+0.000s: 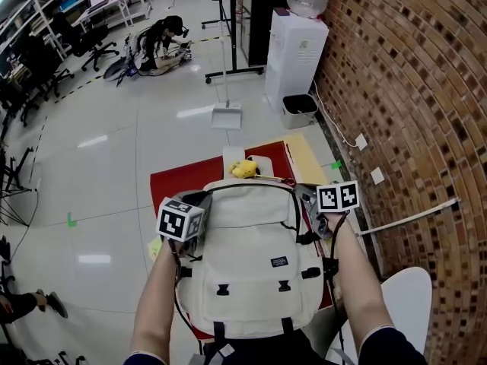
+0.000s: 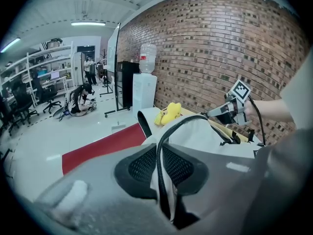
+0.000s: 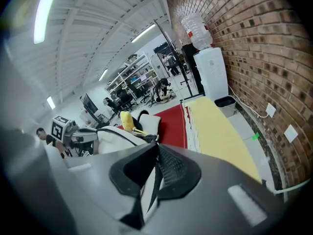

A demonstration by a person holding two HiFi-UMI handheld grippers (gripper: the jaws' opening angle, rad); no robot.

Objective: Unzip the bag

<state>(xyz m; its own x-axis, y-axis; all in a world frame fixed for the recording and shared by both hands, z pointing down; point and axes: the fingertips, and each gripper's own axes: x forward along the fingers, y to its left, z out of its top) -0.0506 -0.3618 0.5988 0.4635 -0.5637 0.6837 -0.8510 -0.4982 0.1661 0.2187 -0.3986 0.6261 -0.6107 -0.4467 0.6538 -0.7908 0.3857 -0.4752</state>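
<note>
The backpack is lying flat right under the head camera, its buckled front facing up and its top pointing away from the person. It is resting on the red cloth that is covering the desk.

The left gripper is sitting at the backpack's upper left corner. In the left gripper view its jaws are pinching a fold of cream fabric together with the black cord that is running around the top of the backpack. The right gripper is sitting at the upper right corner, and in the right gripper view its jaws are standing almost together, clamping a thin strip of the same cream and black edge.

A yellow soft toy is lying just beyond the top of the backpack. A yellow cloth is lying beside the red one, on the side toward the brick wall. Farther off, a water dispenser is standing against that wall with a small bin at its foot, a dustpan is standing nearby, and a person is sitting on the floor.
</note>
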